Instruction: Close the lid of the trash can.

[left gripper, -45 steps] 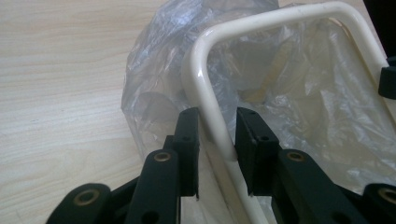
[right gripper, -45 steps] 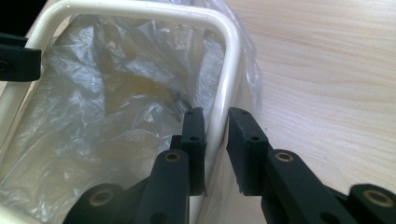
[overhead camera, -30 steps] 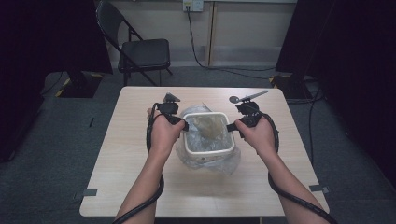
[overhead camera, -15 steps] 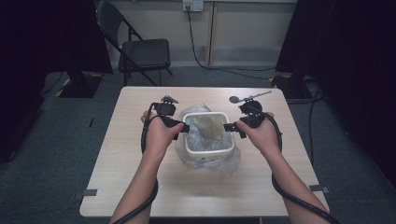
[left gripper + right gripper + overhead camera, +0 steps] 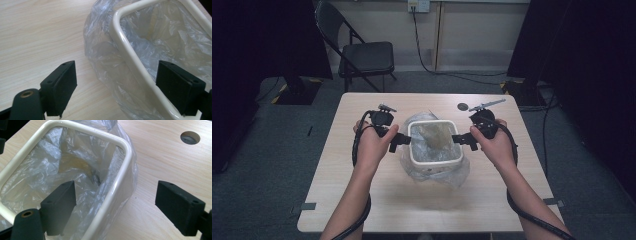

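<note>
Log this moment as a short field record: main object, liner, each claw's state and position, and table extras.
main object: small cream bin at the table's middle, upright
liner: clear plastic bag inside the bin, folded out over the rim and down its sides
left claw: open, jaws astride the bin's rim, pads off it; has just been opening
right claw: open, jaws astride the opposite rim, pads off it; has just been opening
table: light wood, round hole near the far edge

High view overhead facing forward-down, gripper views close, opposite sides, sharing the bin [image 5: 435, 142] rim
</note>
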